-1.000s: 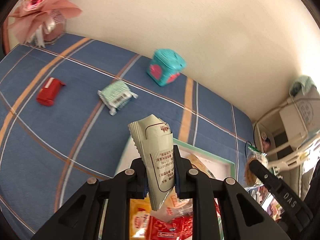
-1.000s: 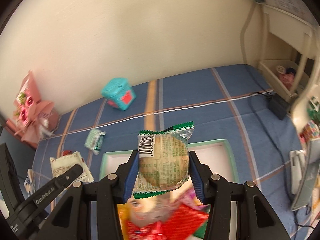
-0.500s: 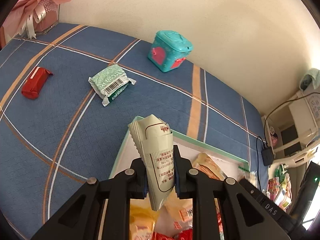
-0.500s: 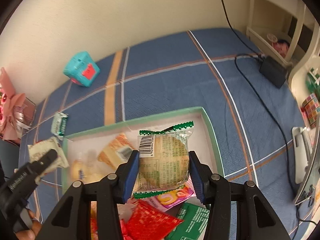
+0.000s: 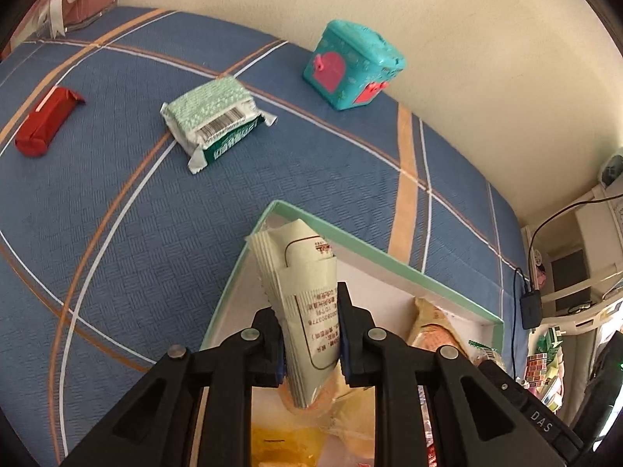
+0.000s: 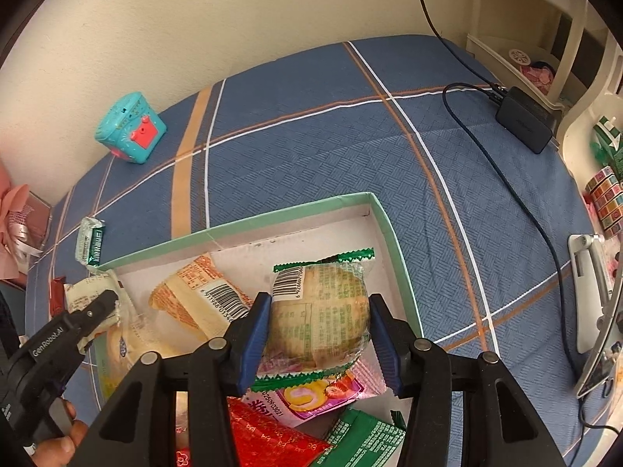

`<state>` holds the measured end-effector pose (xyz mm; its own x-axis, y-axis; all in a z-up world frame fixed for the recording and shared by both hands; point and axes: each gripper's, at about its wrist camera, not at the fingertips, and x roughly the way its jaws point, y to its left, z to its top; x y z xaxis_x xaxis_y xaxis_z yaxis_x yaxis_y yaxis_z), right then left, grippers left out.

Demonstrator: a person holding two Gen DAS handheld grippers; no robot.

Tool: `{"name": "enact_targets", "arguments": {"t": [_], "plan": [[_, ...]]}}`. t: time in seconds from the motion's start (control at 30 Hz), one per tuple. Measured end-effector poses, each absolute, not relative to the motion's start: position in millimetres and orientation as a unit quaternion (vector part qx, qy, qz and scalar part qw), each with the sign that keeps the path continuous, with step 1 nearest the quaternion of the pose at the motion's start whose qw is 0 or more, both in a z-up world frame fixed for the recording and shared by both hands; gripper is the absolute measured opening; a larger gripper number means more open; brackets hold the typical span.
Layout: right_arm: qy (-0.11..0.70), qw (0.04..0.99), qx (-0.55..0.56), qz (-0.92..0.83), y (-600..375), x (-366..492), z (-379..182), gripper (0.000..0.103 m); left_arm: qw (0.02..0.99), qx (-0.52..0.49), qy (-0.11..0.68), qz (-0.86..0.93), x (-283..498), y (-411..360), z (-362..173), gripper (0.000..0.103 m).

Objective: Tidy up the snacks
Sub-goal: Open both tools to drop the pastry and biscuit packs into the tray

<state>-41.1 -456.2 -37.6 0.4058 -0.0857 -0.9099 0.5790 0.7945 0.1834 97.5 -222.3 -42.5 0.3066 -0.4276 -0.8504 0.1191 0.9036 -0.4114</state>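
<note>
While both grippers hang over the green-rimmed tray [image 6: 393,233], each is clamped on a snack. Left gripper [image 5: 309,334]: jaws pressed against a pale cream sachet [image 5: 300,272], held upright, its crimped top end pointing to 12 o'clock over the tray's near-left corner (printed text on the wrapper too small to read). Right gripper [image 6: 317,334]: blue-padded jaws clamped on the sides of a round cake in a clear, green-edged wrapper [image 6: 321,307], barcode at its upper left, held above the tray's right half.

Tray contents, right wrist view: orange-and-white barcoded packet [image 6: 202,299] at 9 o'clock of the held cake; pink packet with a swirl-roll picture [image 6: 311,393] directly below it; red patterned packet [image 6: 268,439] at 7 o'clock; dark green packet [image 6: 362,439] at 5 o'clock. The packets overlap one another.

Outside the tray, on the blue plaid cloth [image 5: 117,233], left wrist view: mint-green barcoded snack pack [image 5: 214,124] at 11 o'clock of the left gripper, well apart from the tray; red snack bar [image 5: 44,120] farther out at 10 o'clock; teal toy box with a pink heart [image 5: 352,64] at 12 o'clock, near the wall. Black power adapter [image 6: 523,118] with its cable lies at 2 o'clock of the right gripper.
</note>
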Motion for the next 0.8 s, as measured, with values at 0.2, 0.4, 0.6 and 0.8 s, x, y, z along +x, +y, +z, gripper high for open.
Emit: {"name": "enact_targets", "arguments": {"t": [0.2, 0.4, 0.6, 0.8], "plan": [[0.510, 0.800, 0.235, -0.213, -457.5, -38.5, -38.5, 0.062, 0.791, -0.132, 0.578, -0.152, 97.3, -220.3, -48.5, 0.035], [0.498, 0.808, 0.230, -0.216, -459.6, -42.8, -25.2, 0.068, 0.794, -0.119, 0.577, -0.152, 93.0, -221.9, -35.8, 0.060], [0.478, 0.822, 0.215, -0.221, -458.1, -47.3, -0.5, 0.075, 0.801, -0.114, 0.568, -0.152, 89.6, -219.6, -12.9, 0.079], [0.449, 0.844, 0.195, -0.217, -449.4, -49.8, 29.5, 0.082, 0.826, -0.095, 0.533, -0.156, 82.7, -219.8, 21.0, 0.092]]}}
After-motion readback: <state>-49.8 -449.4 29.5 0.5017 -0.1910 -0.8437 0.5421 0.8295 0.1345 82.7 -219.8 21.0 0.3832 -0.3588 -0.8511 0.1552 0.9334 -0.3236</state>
